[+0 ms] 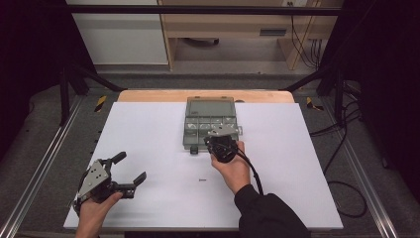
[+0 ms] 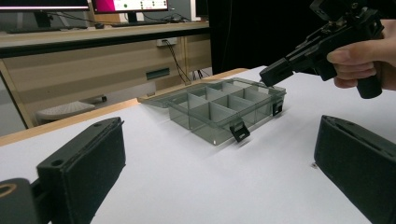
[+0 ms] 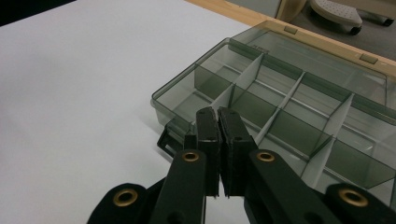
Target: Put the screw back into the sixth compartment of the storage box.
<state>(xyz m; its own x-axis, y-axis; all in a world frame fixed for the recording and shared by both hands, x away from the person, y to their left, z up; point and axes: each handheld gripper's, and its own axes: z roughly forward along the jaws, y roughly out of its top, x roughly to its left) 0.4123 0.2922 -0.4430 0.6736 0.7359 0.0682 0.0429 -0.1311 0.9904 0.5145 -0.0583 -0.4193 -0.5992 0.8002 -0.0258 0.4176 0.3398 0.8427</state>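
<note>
1. The compartment box point(image 1: 210, 124) sits toward the far side of the white worktop point(image 1: 148, 148), its lid folded flat behind it and its two black latches point(image 2: 239, 131) hanging at the near wall.
2. The right claw point(image 1: 218, 144) hovers over the box's near edge, clenched with nothing visible between the pads (whether it pinches something tiny I cannot tell).
3. The left claw point(image 1: 130, 171) rests well away from the box, toward the near left corner, released and empty.
4. A small screw-like piece point(image 1: 201, 180) lies on the worktop, nearer the person than the box.
5. The box looks like thin, stiff, smoky plastic: light, smooth, likely to slide if nudged. The outer wall or a latch seems the best hold; the thin dividers would probably flex.
</note>
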